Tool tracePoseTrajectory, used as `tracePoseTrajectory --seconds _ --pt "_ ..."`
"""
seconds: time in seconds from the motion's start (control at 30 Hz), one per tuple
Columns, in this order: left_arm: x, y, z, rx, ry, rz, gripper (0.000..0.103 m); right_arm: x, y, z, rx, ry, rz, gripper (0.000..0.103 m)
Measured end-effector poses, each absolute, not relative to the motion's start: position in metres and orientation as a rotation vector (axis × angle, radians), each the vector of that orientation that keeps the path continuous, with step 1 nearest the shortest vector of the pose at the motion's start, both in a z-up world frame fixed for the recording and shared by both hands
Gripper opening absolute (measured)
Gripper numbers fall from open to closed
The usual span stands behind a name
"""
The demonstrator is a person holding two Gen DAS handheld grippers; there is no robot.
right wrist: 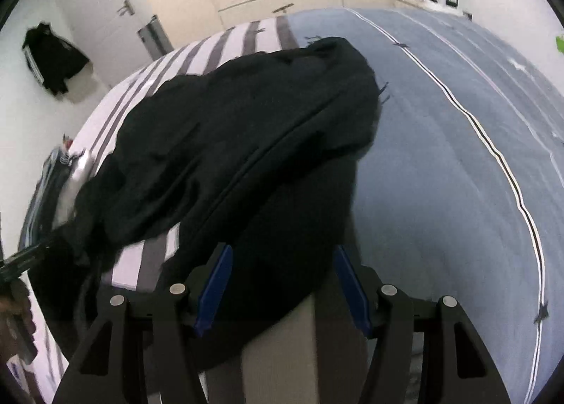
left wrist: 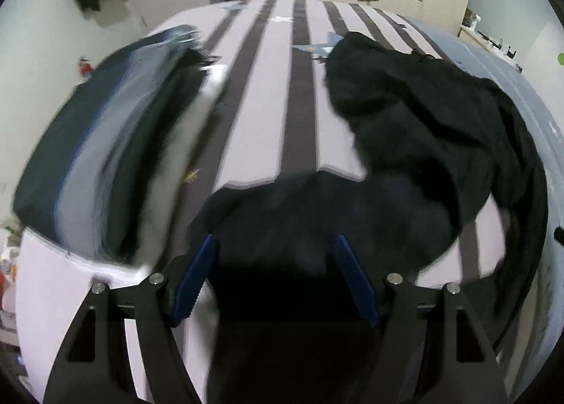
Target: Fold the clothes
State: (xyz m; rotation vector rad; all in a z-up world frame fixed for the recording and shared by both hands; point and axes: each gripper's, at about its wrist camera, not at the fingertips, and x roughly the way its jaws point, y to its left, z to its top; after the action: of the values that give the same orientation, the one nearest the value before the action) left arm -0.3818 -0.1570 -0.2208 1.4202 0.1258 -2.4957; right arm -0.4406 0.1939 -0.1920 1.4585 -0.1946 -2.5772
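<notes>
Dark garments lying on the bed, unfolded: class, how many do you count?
1: a crumpled black fabric garment sprawls across the striped bedsheet. More may hide beneath; the folded stack sits apart.

My left gripper (left wrist: 275,245) hangs spread over the black garment (left wrist: 405,129). It lies crumpled on the striped bedsheet (left wrist: 264,104).

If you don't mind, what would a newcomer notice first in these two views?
A crumpled black garment sprawls across the striped bedsheet, its near edge between the open blue fingers of both the left hand-held gripper and right hand-held gripper. A stack of folded clothes sits at the bed's left.
</notes>
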Motion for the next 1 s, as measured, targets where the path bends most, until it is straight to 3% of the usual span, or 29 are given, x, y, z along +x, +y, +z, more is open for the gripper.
tracePoseTrajectory --seconds 0.13,0.37,0.4,0.43,0.5,0.53,0.6,0.67,0.83,1.0 --pt "-0.35 -0.163 -0.235 1.445 0.091 -2.44 0.07 -0.415 0.157 -0.198 1.467 -0.138 -2.539 0.057" --pt "-0.353 -0.177 -0.254 1.463 0.21 -2.514 0.07 -0.378 0.103 -0.226 1.575 -0.115 -2.558 0.057" --pt "-0.356 -0.178 -0.255 1.47 0.214 -2.533 0.063 -0.374 0.098 -0.233 1.618 -0.117 -2.563 0.057" --pt "-0.359 -0.178 -0.256 1.48 0.217 -2.549 0.042 -0.37 0.092 -0.24 1.653 -0.124 -2.558 0.057" --pt "-0.361 -0.176 -0.254 1.501 0.219 -2.581 0.027 -0.36 0.084 -0.249 1.68 -0.142 -2.576 0.057" --pt "-0.361 -0.174 -0.254 1.511 0.219 -2.598 0.015 -0.357 0.084 -0.25 1.663 -0.154 -2.597 0.058" --pt "-0.359 -0.17 -0.245 1.493 0.202 -2.63 0.012 -0.353 0.087 -0.25 1.623 -0.202 -2.597 0.05" --pt "-0.355 -0.168 -0.237 1.478 0.228 -2.652 0.01 -0.351 0.096 -0.25 1.612 -0.218 -2.588 0.014" --pt "-0.318 -0.168 -0.204 1.428 0.318 -2.685 0.01 -0.335 0.154 -0.223 1.554 -0.176 -2.642 0.0" --pt "-0.275 -0.148 -0.179 1.386 0.257 -2.686 0.01 -0.317 0.246 -0.194 1.592 -0.17 -2.772 0.0"
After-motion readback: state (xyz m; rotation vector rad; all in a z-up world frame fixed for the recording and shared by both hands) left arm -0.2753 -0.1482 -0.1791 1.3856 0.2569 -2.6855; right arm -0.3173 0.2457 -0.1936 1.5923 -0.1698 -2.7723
